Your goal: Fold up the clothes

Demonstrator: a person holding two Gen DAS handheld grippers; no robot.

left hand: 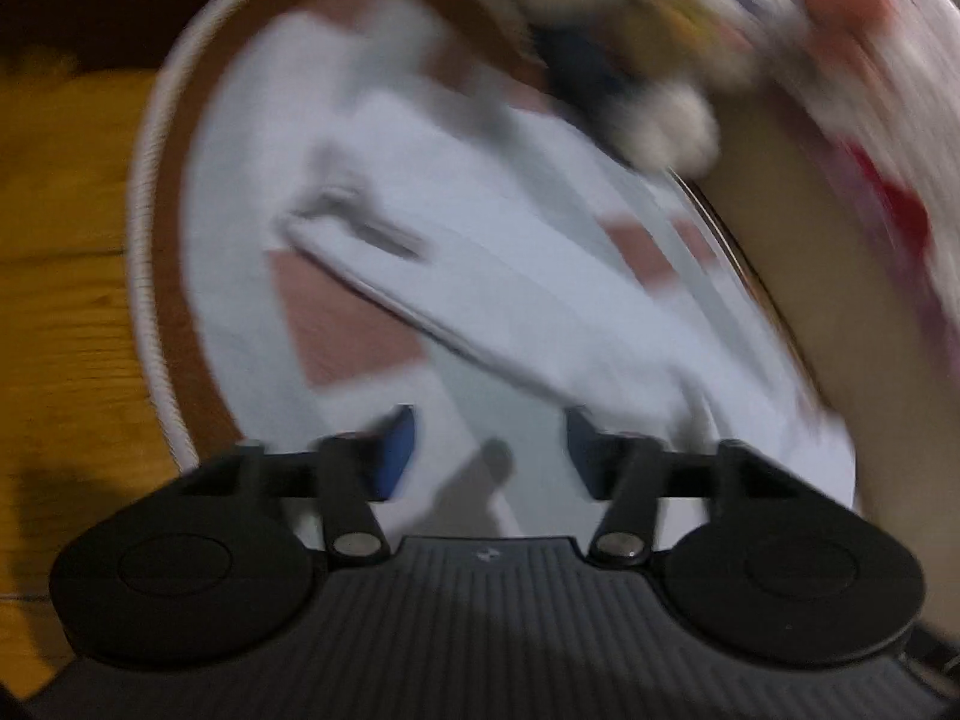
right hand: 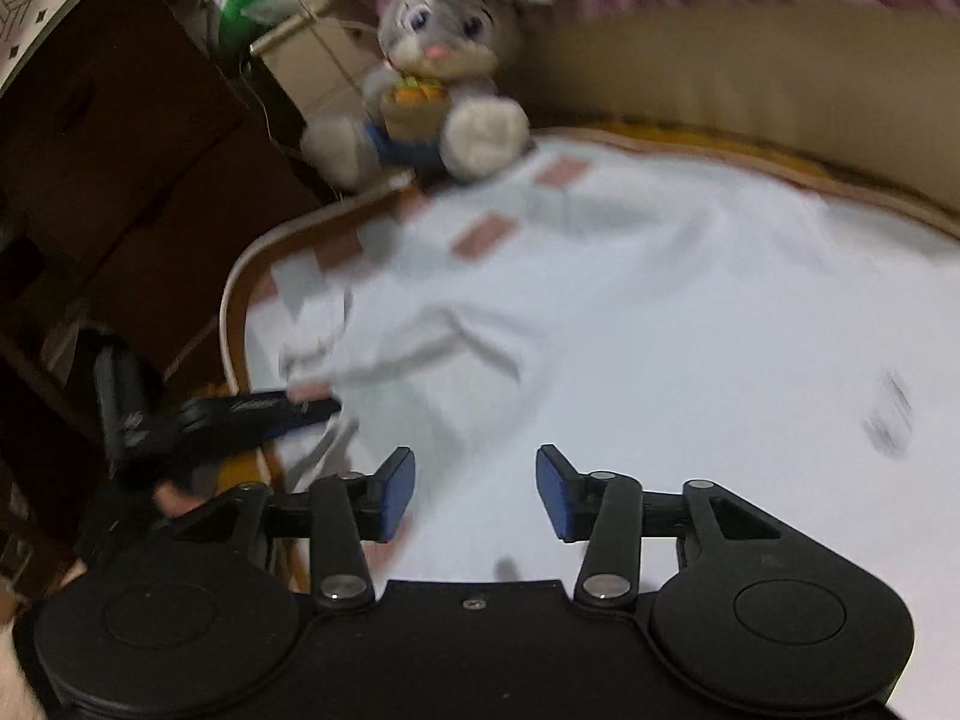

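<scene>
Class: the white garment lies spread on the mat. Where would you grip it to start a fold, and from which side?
Grip the sleeve of the garment, coming from the mat's left edge with the left gripper: it lies flat, pointing that way, with free edges.

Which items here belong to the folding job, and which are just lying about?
Job:
- white cloth garment
- round checked mat with brown border
- left gripper, open
- right gripper, open

Lying about:
- grey plush rabbit
- brown cardboard boxes
</scene>
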